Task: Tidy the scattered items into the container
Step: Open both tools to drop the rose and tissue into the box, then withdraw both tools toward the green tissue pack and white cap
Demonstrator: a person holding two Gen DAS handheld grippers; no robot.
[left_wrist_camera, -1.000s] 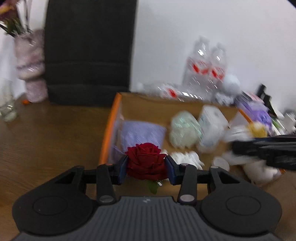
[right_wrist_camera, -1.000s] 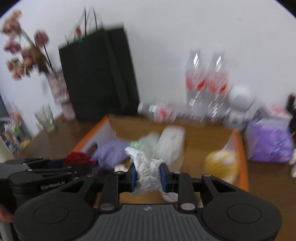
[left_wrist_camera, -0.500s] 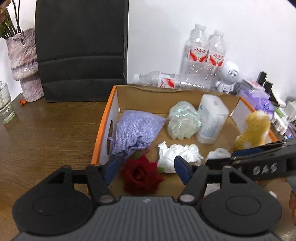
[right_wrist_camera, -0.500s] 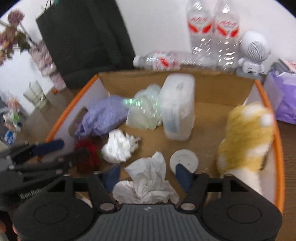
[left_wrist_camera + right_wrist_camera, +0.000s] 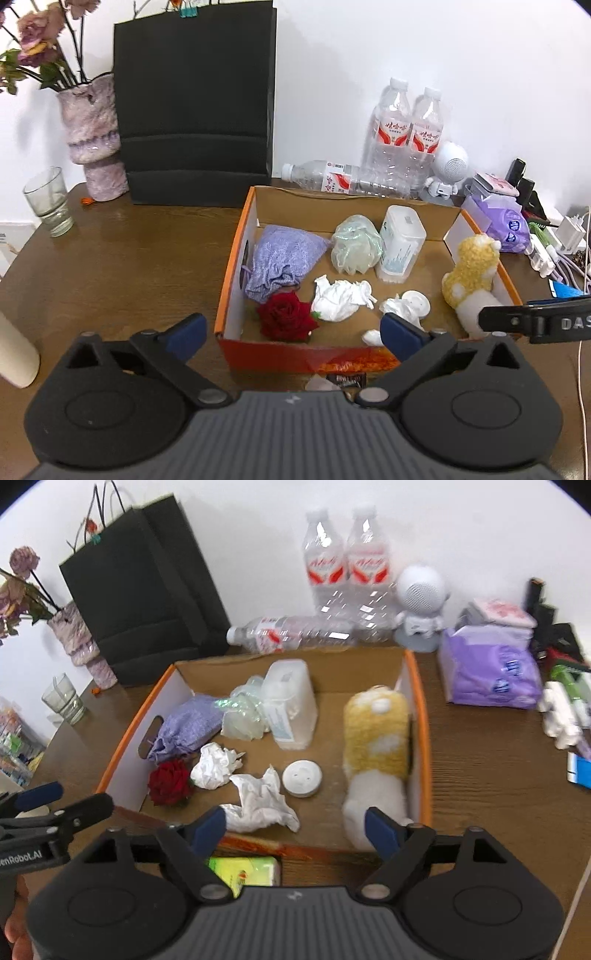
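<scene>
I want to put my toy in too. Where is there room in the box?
Bare floor shows along the box's back wall, behind the plush toy, and between the white round cap and that toy. The left side is crowded: purple pouch, rose, crumpled tissues.

A black paper bag [image 5: 195,99] stood against the white wall at the back of the brown wooden table [image 5: 110,258]. Left of it stood a mottled purple vase [image 5: 92,136] of wilted flowers [image 5: 37,40], and nearer still an empty drinking glass [image 5: 48,201]. Two upright water bottles [image 5: 408,129] stood side by side — a third lay on its side [image 5: 343,179] before them. Beside them sat a small white robot-shaped figure [image 5: 421,602], then a purple tissue pack [image 5: 491,668], with white chargers and cables [image 5: 561,240] at the far right.
</scene>
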